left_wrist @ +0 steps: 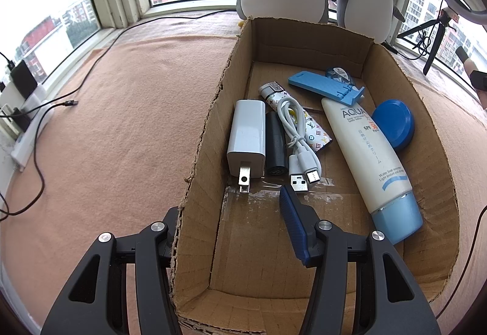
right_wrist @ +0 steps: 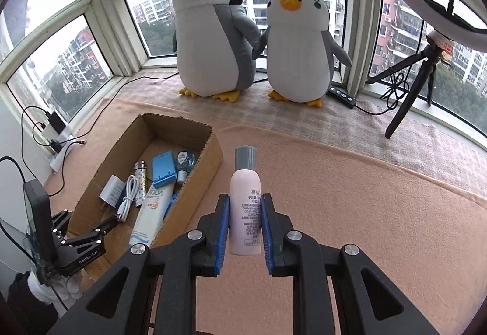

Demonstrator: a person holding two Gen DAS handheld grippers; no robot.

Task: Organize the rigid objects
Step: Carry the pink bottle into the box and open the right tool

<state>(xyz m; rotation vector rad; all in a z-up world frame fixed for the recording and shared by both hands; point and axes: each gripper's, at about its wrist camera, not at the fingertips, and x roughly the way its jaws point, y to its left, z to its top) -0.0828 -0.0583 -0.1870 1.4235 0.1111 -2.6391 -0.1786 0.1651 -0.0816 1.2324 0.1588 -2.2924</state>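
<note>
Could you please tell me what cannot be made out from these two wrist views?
- Left wrist view: the left gripper straddles the cardboard box wall, which hides one fingertip.
- Right wrist view: the pink bottle has label print too small to read.
- Right wrist view: the blue round lid is mostly hidden by the box wall.

Right gripper [right_wrist: 244,231]: blue-padded black fingers closed on both sides of the pale pink plastic bottle with grey cap [right_wrist: 245,207], held upright above the peach cloth surface [right_wrist: 350,213].
Open brown cardboard box [right_wrist: 210,152]: left of the bottle; holds a white AQUA sunscreen tube [right_wrist: 150,213], coiled white USB cable [right_wrist: 127,195], blue plastic stand [right_wrist: 164,170].
Left gripper [right_wrist: 103,227]: at the box's near end; finger spacing unclear.
Two plush penguins [right_wrist: 213,40]: standing side by side at the window.
</note>
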